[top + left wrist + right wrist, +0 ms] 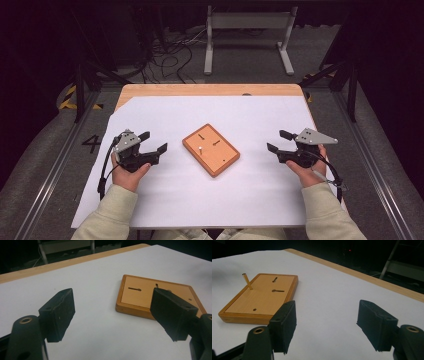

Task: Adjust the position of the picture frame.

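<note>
Left gripper (152, 141) and right gripper (277, 141) rest low, well apart, jaws spread wide and empty (pointing inward); both forearms enter from below.

White sheet (200, 200) over wooden table (210, 90), grey metal stand (248, 22), tangled cables (170, 55) on floor

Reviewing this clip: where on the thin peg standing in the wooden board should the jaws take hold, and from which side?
Probably near the top of the peg, its only free part, since its foot sits in the wooden board. It leans slightly and nothing stands beside it, so come from above, jaws either side of the shaft. Both the left gripper and the right gripper are open and empty, about equally far away.
</note>
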Tool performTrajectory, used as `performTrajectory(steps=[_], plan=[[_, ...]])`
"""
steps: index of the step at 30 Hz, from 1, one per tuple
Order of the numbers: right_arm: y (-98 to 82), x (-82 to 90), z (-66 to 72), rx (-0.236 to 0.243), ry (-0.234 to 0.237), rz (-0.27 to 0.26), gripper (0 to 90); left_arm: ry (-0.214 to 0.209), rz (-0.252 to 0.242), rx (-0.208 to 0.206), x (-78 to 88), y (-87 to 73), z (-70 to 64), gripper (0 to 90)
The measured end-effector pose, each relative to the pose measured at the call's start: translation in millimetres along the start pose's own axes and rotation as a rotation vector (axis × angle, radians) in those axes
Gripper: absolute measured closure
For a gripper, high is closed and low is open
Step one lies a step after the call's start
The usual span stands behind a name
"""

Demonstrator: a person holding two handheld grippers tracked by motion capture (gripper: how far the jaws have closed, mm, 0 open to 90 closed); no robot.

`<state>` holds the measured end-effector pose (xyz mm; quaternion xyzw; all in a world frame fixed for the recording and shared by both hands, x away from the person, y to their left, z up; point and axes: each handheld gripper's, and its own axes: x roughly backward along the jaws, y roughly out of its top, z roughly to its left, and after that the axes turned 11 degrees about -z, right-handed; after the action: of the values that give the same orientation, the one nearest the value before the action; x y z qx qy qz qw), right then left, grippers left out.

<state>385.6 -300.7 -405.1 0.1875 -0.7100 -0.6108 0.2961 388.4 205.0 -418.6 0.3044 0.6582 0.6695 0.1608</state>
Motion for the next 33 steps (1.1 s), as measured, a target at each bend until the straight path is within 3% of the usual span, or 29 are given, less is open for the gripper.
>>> performTrajectory(steps=[11,33], plan=[[2.3,3.2,-0.8,0.008,0.001,-0.03,31.6,-0.012,-0.01,-0.014,0.1,1.7,0.3,20.0],[2.9,3.9,0.0,0.013,-0.003,-0.032,30.2,-0.006,-0.007,-0.022,0.8,3.6,0.3,21.7]])
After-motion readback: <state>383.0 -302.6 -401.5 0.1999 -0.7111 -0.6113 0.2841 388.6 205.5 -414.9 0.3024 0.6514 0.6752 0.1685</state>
